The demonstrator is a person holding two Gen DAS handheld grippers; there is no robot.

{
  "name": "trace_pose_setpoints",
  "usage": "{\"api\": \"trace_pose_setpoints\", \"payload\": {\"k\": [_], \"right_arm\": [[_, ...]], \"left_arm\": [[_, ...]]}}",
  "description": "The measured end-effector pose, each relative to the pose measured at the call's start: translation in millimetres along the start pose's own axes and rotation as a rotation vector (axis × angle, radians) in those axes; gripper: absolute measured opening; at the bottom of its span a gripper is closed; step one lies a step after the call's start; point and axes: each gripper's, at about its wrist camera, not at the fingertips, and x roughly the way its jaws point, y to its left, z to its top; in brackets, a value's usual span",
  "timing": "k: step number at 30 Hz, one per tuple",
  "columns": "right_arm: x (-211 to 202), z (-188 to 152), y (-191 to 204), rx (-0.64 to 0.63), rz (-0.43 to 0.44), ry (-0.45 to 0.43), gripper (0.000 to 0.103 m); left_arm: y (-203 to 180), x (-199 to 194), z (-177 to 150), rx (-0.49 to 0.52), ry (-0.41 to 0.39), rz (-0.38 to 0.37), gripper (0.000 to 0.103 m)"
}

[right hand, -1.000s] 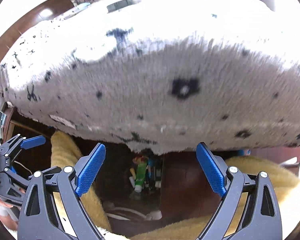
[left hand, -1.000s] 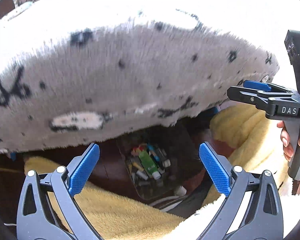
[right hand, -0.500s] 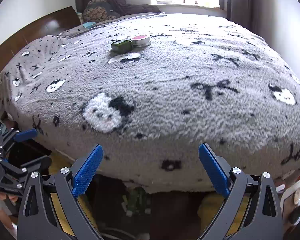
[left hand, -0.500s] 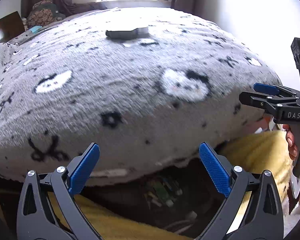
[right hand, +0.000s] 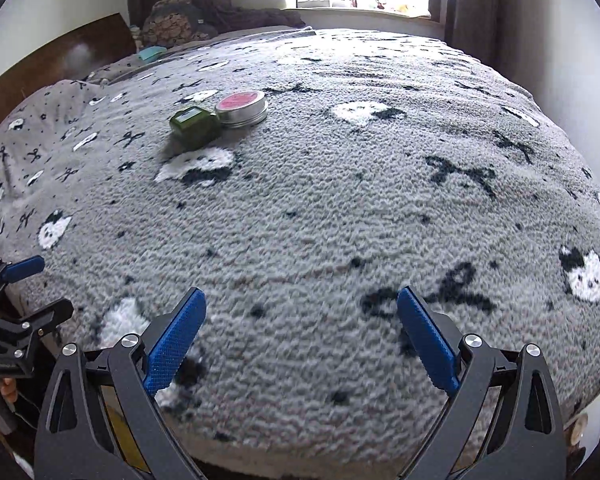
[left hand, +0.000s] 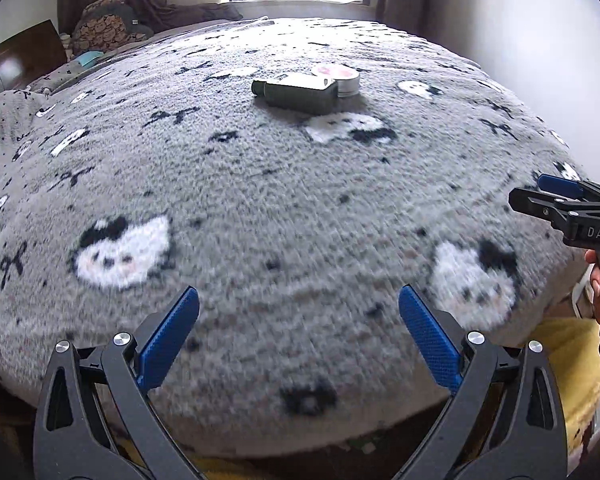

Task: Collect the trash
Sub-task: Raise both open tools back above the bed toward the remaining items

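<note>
- Left gripper (left hand: 299, 332): both blue pads spread wide with nothing between them; it is held over the near edge of the bed, facing across the grey patterned blanket (left hand: 260, 208).
- Right gripper (right hand: 302, 334): likewise spread wide and empty, held beside the left one at the same near edge; each gripper appears at the margin of the other's view.
- Task items: a dark green bottle (left hand: 296, 95) lies on its side near the middle of the blanket, with a round tin (left hand: 340, 78) bearing a pink-red lid touching it on the far side. Both are well apart from either set of fingers.
- Bearing from the left gripper: the pair lies straight ahead, almost on the gripper's centre line. The bottle's long axis runs crosswise to the view, cap end to the left.
- Bearing from the right gripper: the bottle (right hand: 194, 125) and tin (right hand: 242, 107) lie ahead and well to the left, the bottle seen nearly end-on.
- Judgement: the left gripper is the better aligned. A forward reach would bring its open fingers to the bottle first, though its pads would then straddle the bottle's length, so a wrist turn seems necessary to close across the narrow body. The tin, behind the bottle, is partly screened from this approach.
</note>
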Motion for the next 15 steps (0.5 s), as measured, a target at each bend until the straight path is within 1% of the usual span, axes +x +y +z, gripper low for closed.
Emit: {"api": "trace_pose_setpoints", "payload": {"k": [5, 10, 15], "right_arm": [[42.8, 43.4, -2.3, -0.021, -0.021, 0.013, 0.097], [90.4, 88.5, 4.7, -0.054, -0.051, 0.029, 0.097], [123.7, 123.6, 16.3, -0.074, -0.039, 0.029, 0.095]], "left_arm": [[2.8, 25.9, 32.5, 0.007, 0.006, 0.010, 0.095], [8.5, 48.2, 60.6, 0.009, 0.006, 0.017, 0.095], [14.9, 63.7, 81.6, -0.001, 0.006, 0.017, 0.095]]}}
